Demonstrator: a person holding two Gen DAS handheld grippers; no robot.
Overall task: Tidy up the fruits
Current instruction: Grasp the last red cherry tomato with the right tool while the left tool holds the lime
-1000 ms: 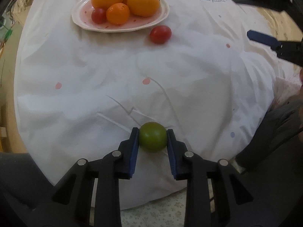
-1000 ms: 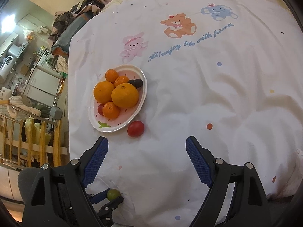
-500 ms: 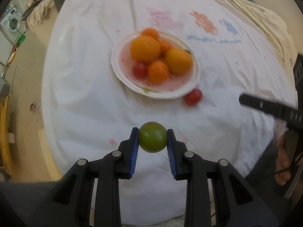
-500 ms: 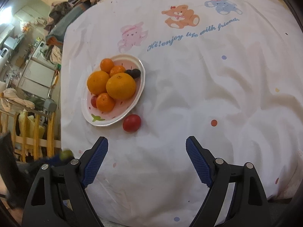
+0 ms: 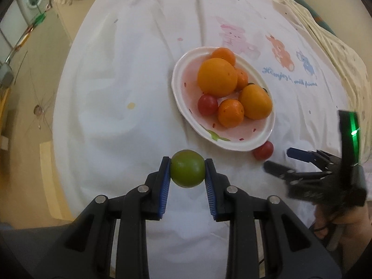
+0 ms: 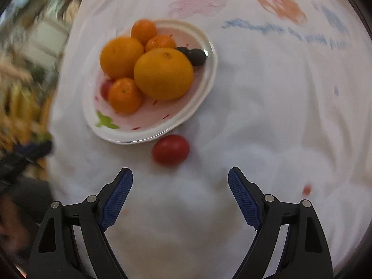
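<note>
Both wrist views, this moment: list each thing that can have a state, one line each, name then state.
left gripper: shut on the green fruit, off the cloth
green fruit: clamped between the pads
right gripper: open, nothing between its fingers
red tomato: loose on the cloth, just outside the plate's rim
plate: upright, holds oranges, a small red fruit and dark fruits
tablecloth: spread, wrinkled

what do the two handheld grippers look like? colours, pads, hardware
Both match: the left gripper and right gripper have matte black plastic linkage arms with silver round pivot pins, and fingers faced with ribbed blue pads. In the left wrist view, the right gripper's black body carries a glowing green light strip.
</note>
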